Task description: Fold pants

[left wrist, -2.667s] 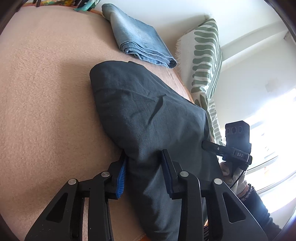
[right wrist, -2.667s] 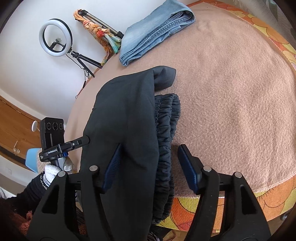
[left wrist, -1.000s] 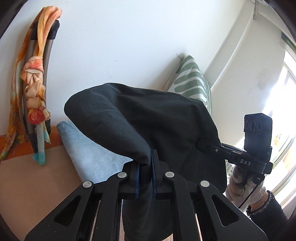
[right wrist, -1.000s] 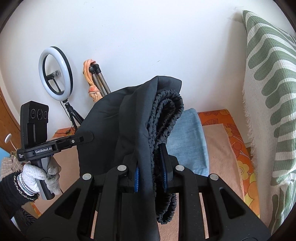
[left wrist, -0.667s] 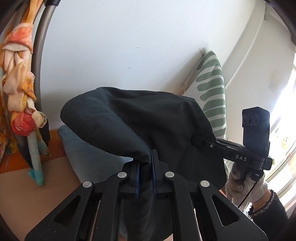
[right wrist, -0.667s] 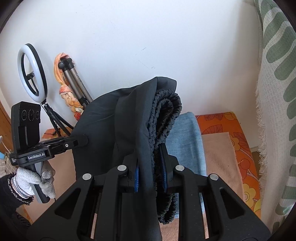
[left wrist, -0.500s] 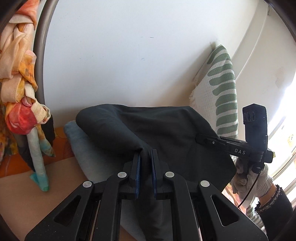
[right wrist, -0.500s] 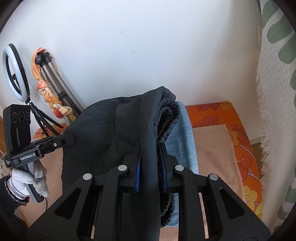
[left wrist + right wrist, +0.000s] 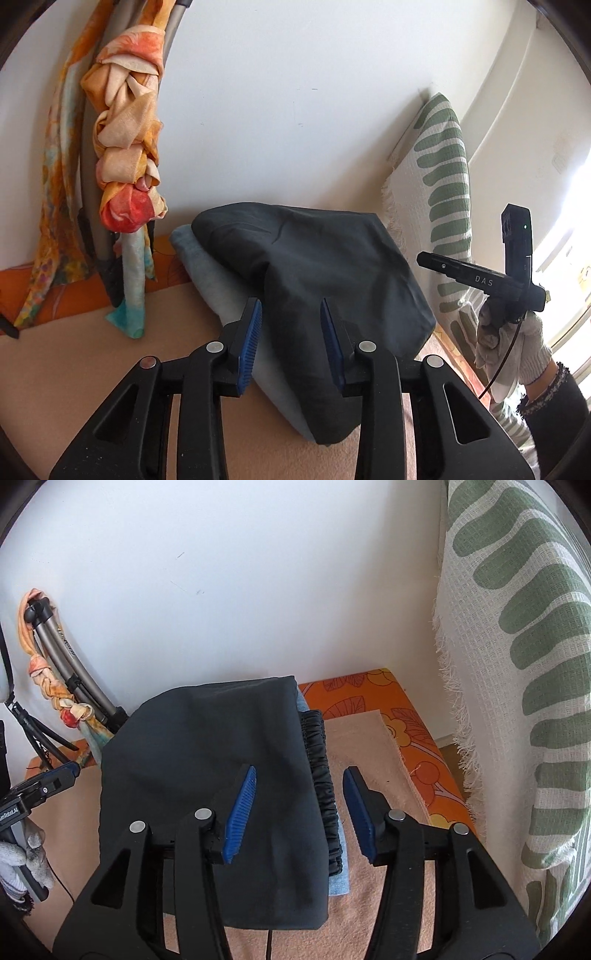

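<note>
- Left gripper point(image 9: 291, 334), at the lower centre of the left wrist view, has its blue pads spread; its jaws have just been opening, and the folded black pants point(image 9: 314, 280) lie between them without being pinched.
- Right gripper point(image 9: 299, 808), at the lower centre of the right wrist view, likewise stands apart after just opening, with the pants' gathered waistband point(image 9: 321, 775) in the gap, clear of both pads.
- Black pants point(image 9: 210, 768) rest folded on top of a folded pair of light blue jeans point(image 9: 218, 291), whose edge shows to the left of and below them.
- Both garments sit at the far end of a tan blanket point(image 9: 74, 365), close to the white wall.
- An orange floral cover point(image 9: 413, 738) shows beyond the blanket's edge at right centre.
- A white throw with green stripes point(image 9: 517, 664) hangs along the right side.
- A knotted orange scarf point(image 9: 125, 147) hangs on a tripod at the upper left of the left wrist view.
- A gloved hand point(image 9: 509, 343) holds the other gripper's handle at the right edge.
</note>
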Available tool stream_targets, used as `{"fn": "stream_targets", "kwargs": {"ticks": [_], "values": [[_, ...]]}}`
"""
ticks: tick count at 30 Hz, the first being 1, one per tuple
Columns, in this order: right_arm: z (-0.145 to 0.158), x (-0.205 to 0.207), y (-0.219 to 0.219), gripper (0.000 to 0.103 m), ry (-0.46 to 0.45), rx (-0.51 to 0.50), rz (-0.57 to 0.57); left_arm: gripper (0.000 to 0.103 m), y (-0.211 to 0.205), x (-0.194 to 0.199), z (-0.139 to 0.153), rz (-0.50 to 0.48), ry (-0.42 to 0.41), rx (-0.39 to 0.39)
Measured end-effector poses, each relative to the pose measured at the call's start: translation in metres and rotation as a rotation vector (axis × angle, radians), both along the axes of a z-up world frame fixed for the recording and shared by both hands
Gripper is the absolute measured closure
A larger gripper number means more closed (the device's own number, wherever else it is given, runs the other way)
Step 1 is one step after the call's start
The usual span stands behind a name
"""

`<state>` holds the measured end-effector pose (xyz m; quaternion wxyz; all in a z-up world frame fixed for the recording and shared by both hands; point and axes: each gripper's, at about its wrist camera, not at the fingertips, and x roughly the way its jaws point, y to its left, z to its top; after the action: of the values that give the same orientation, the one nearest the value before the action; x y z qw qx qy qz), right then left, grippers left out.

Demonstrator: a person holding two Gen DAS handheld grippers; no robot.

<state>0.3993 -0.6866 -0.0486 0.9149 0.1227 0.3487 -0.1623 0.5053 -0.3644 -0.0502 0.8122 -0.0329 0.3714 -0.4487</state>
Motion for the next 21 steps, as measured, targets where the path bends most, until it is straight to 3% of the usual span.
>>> {"fn": "stream_targets", "kwargs": {"ticks": [4, 8, 12, 14, 19, 21], "values": [[0.017, -0.026, 0.023, 0.046, -0.047, -0.012, -0.012, 0.060, 0.026, -0.030, 0.021, 0.021, -0.043, -0.011], [0.030, -0.058, 0.051, 0.032, -0.093, -0.007, -0.036, 0.054, 0.050, -0.062, 0.037, 0.045, -0.035, -0.032], [0.042, -0.086, 0.088, 0.028, -0.094, -0.040, -0.039, 0.045, 0.068, -0.097, 0.046, 0.043, -0.056, -0.012], [0.045, -0.102, 0.107, 0.019, -0.099, -0.069, -0.045, 0.043, 0.079, -0.113, 0.048, 0.044, -0.057, 0.001], [0.054, -0.140, 0.148, 0.009, -0.103, -0.106, -0.069, 0.031, 0.103, -0.153, 0.052, 0.066, -0.069, 0.041], [0.056, -0.154, 0.165, 0.007, -0.104, -0.141, -0.083, 0.031, 0.112, -0.169, 0.054, 0.089, -0.081, 0.049]]}}
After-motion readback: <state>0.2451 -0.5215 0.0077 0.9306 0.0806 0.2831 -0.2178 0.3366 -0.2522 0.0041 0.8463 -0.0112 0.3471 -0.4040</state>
